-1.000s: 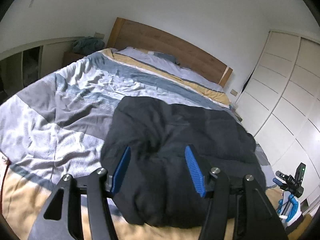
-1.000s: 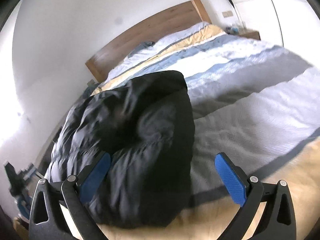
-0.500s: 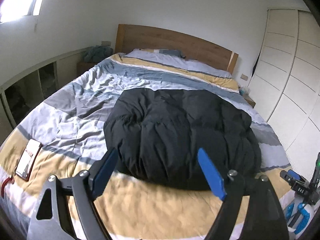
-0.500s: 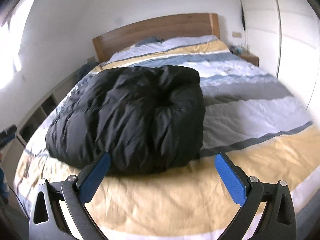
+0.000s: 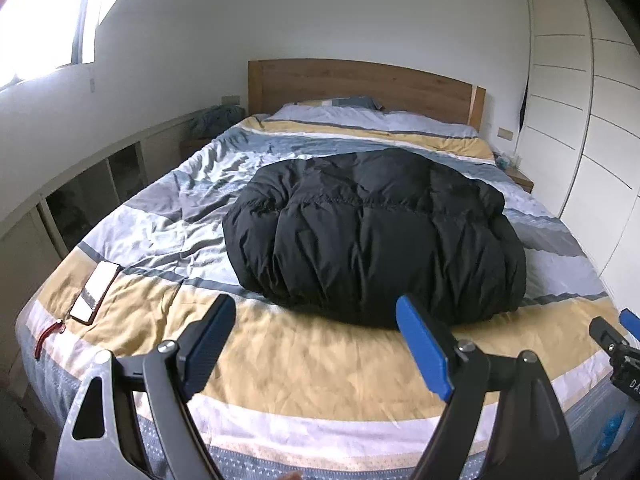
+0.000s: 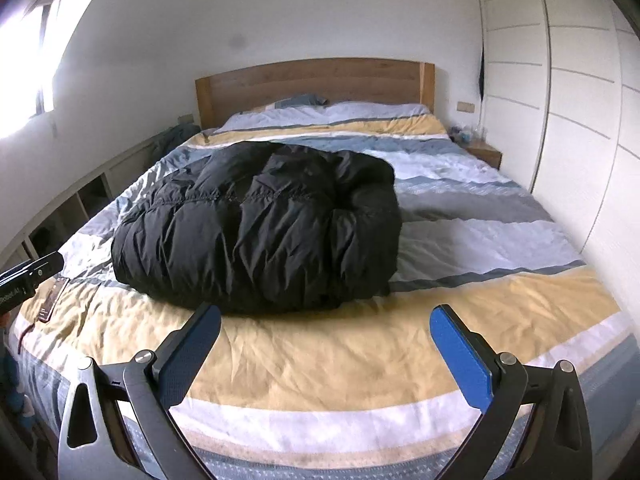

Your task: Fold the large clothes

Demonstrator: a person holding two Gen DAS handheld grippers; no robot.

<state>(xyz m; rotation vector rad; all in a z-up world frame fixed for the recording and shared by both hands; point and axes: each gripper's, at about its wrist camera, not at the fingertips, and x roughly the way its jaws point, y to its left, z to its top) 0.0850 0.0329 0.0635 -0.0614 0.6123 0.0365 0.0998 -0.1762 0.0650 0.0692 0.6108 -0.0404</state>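
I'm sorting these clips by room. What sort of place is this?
A home bedroom, most likely. A large bed with a wooden headboard and a striped duvet fills the view, a black puffy jacket lies on it, and a white built-in wardrobe lines one wall.

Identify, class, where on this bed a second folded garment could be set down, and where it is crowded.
Free: the yellow band of the striped duvet between the folded black puffer jacket and the foot edge, and the grey and white stripes between the jacket and the white wardrobe. Crowded: the bed's middle under the jacket, and the corner holding the flat smartphone.
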